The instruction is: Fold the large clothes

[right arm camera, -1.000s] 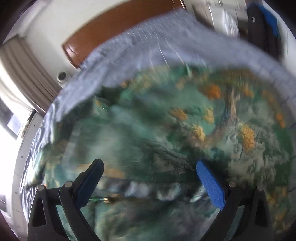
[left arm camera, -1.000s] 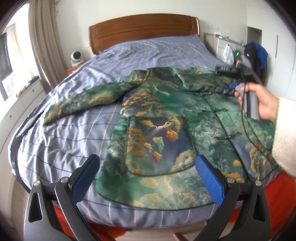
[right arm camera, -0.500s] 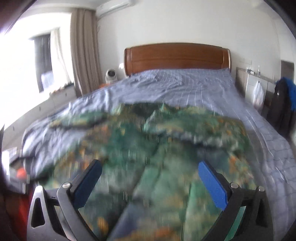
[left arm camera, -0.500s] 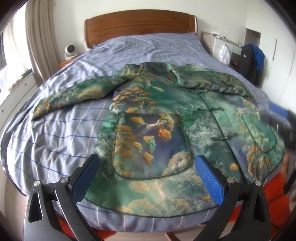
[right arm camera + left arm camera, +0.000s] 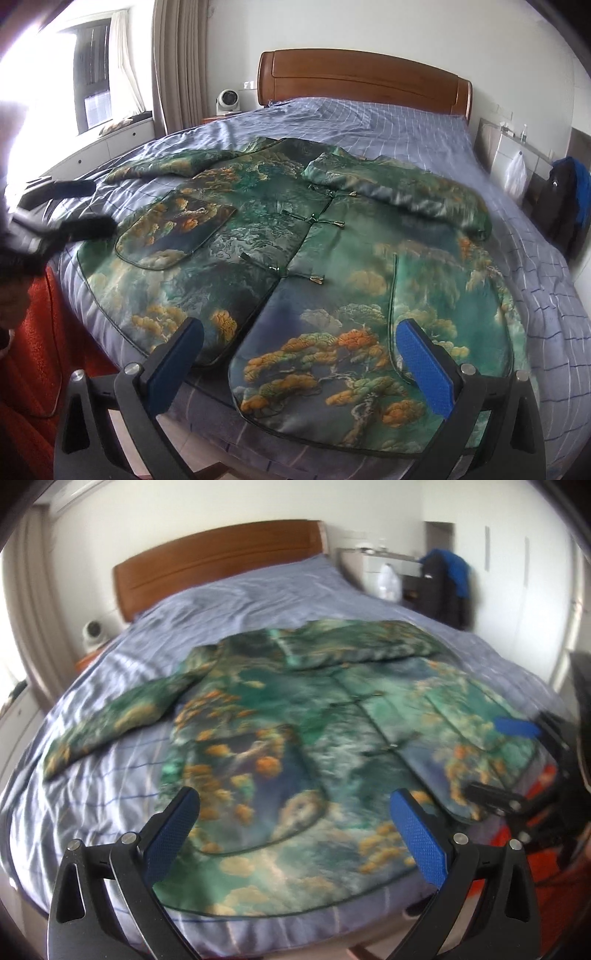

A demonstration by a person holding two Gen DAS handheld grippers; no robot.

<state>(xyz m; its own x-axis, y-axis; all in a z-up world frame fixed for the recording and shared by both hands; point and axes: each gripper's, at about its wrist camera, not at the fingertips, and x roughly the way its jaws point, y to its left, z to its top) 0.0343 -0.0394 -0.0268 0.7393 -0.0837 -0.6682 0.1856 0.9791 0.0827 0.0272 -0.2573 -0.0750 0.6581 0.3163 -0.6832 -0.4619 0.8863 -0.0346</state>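
L gripper (image 5: 295, 834): jaws spread wide, nothing between the blue pads, held over the foot of the bed w/ the jacket hem below it. R gripper (image 5: 299, 363): same, jaws wide apart, empty, over the hem on the other front panel. Each gripper shows at the edge of the other's view, blurred.

Jacket (image 5: 295, 258): green, orange pine & cloud print, lying flat face-up on the bed (image 5: 388, 122), collar toward the wooden headboard (image 5: 362, 77), hem at the foot edge. Front closed w/ frog fasteners down the middle. One sleeve stretched out flat to the window side; other sleeve folded across the chest near the collar. Patch pocket on each front panel.

Bed cover: blue-grey w/ thin check lines. Small white fan (image 5: 227, 99) beside the headboard. L view motion-blurred.
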